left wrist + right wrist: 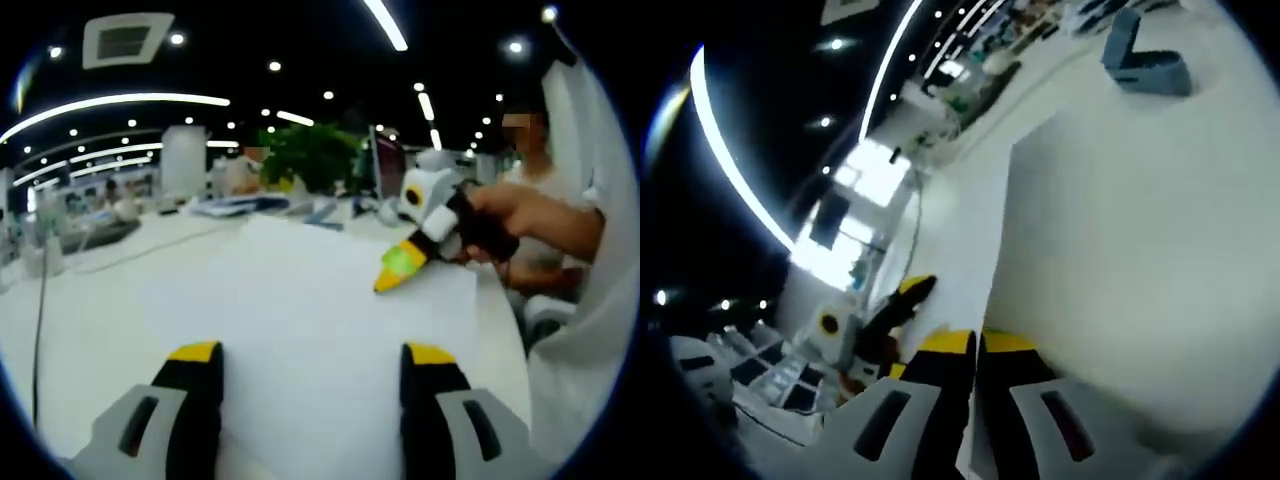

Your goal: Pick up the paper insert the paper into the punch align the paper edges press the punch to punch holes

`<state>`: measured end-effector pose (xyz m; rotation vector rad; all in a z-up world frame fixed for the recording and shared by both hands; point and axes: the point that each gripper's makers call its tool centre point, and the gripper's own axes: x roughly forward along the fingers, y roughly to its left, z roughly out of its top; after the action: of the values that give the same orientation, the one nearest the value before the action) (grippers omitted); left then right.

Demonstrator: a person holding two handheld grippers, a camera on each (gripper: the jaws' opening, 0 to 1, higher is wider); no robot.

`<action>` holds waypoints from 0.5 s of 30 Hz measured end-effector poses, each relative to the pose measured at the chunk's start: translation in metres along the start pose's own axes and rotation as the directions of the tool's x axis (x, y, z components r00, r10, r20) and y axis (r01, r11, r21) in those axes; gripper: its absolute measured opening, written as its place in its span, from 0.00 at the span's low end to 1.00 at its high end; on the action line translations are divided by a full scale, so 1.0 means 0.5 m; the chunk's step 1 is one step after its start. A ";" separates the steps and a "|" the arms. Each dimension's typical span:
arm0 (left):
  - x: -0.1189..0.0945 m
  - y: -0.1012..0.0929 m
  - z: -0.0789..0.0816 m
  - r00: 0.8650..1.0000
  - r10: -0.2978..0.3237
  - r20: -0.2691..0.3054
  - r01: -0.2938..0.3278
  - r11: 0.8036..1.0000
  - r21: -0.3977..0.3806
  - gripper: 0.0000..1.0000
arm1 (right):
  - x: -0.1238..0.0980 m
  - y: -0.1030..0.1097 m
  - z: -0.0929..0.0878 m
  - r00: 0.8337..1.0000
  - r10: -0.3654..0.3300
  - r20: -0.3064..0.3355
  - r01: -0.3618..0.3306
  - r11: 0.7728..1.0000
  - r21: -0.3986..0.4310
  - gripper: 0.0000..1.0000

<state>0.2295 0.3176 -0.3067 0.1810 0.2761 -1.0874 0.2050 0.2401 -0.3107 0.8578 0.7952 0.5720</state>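
White sheet of paper (320, 310) lying across pale desk (110, 300), far corner pinched by right claw (392, 272), gripped in a person's hand (500, 215). Left claw (312, 368) near paper's closer edge, yellow-tipped jaws wide apart, clamped on nothing. From right gripper view: right claw (975, 345) with jaws pressed together on paper (1120, 230) edge, left claw (902, 300) just beyond the paper. Blue-grey hole punch (1145, 60) standing on desk (1080, 75) past paper's far end, well apart from both claws.
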 end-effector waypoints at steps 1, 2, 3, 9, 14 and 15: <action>0.000 0.000 0.000 1.000 0.000 0.000 0.000 1.000 0.000 0.71 | 0.000 -0.001 0.000 1.000 0.005 0.003 -0.005 1.000 0.009 0.04; 0.000 0.000 0.000 1.000 -0.001 0.000 0.001 1.000 -0.001 0.71 | -0.001 0.000 0.001 1.000 0.008 0.004 -0.009 1.000 0.021 0.04; 0.000 0.001 0.000 1.000 -0.002 -0.001 0.002 1.000 -0.002 0.71 | 0.000 0.000 0.003 1.000 0.011 0.009 -0.011 0.999 0.044 0.04; -0.013 0.010 0.011 1.000 -0.002 0.000 0.002 0.986 -0.168 0.68 | -0.001 -0.008 0.020 0.997 0.057 0.043 -0.063 0.988 0.141 0.04; -0.039 0.006 0.021 0.998 0.013 -0.062 -0.031 0.950 -0.310 0.66 | -0.004 -0.015 0.045 0.992 0.096 0.087 -0.114 0.966 0.232 0.04; -0.046 -0.004 0.027 0.998 0.004 -0.059 -0.025 0.933 -0.360 0.67 | -0.002 -0.012 0.051 0.990 0.100 0.102 -0.123 0.962 0.244 0.04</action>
<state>0.2197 0.3325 -0.2869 -0.1156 0.5201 -0.9995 0.2257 0.2246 -0.3050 1.1583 0.7501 0.5355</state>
